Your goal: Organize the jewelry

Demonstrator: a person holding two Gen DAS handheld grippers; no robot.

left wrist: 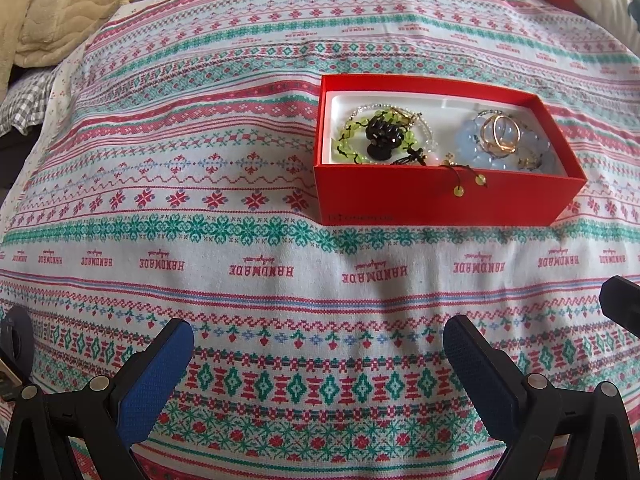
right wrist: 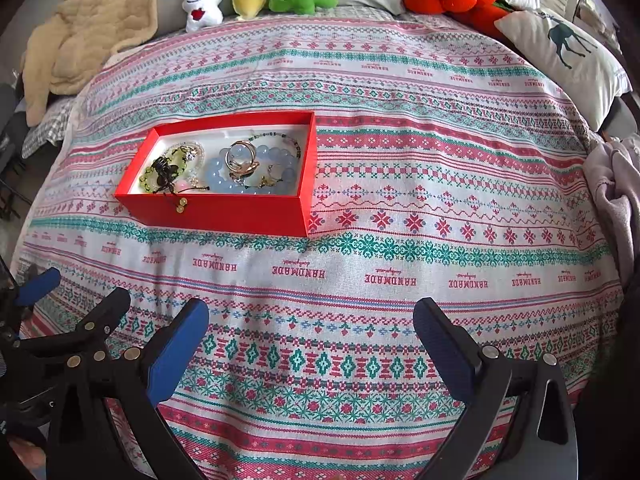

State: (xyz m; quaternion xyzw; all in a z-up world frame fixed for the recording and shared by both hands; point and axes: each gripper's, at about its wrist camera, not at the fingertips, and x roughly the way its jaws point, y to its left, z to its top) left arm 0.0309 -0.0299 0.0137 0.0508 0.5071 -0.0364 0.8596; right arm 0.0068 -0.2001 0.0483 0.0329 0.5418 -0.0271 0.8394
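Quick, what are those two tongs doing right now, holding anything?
Left tongs: open, holding nothing.
Right tongs: open, holding nothing.

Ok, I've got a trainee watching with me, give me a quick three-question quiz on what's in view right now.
1. True or false: the red box has its lid on.
2. Multiple choice: what hangs over the box's front wall? A) a gold ring B) a dark cord with two yellow-green beads C) a pearl strand
3. Short answer: what state are the left gripper and right gripper in, and what do they hold?

Key
1. False: it is open, with jewelry inside.
2. B.
3. Both open and holding nothing, above the patterned cloth and short of the box.
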